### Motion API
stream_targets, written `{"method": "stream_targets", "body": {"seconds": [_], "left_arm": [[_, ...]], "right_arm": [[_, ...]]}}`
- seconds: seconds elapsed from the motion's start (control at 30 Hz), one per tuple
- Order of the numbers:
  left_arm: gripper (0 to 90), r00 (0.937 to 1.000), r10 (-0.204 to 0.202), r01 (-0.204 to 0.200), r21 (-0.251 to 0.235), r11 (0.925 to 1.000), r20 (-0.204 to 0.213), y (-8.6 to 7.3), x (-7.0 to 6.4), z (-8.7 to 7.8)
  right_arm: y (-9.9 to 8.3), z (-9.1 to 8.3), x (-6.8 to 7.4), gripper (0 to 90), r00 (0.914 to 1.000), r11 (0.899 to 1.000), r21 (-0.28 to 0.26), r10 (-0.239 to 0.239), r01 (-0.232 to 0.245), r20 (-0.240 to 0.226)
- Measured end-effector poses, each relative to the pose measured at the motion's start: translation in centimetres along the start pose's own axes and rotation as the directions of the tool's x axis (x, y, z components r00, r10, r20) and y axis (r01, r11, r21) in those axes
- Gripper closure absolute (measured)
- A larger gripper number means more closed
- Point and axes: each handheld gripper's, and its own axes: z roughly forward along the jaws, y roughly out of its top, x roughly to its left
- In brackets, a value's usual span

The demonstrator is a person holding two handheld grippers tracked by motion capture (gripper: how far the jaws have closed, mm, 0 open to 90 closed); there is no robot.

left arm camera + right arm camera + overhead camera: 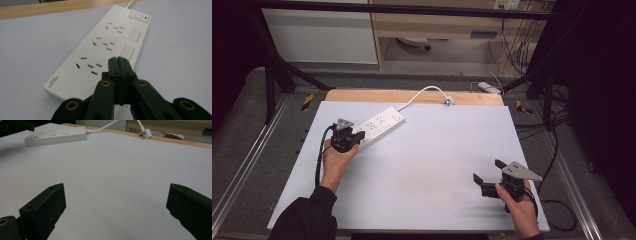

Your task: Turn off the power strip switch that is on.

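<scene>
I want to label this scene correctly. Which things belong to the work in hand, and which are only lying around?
In the work:
- power strip, with the shut left claw over its near end
- its white cable and plug

Lying about:
- right claw, open, idle over bare table
- white adapter on the floor behind

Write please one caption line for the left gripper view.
Closed left tongs poised over the near end of a white power strip on the table.

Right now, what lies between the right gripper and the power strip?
Nothing: in the right gripper view, the white table is bare from the right gripper up to the power strip.
</scene>
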Motion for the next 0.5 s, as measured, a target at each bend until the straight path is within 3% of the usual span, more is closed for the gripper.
{"method": "stream_targets", "body": {"seconds": [0.5], "left_arm": [[90.0, 1.0000, -0.008, 0.008, 0.009, 0.9999, 0.002, -0.25, 0.17, 0.70]], "right_arm": [[-0.12, 0.16, -0.02, 2.9, 1.0000, 1.000, 0.009, 0.003, -0.003, 0.000]]}}
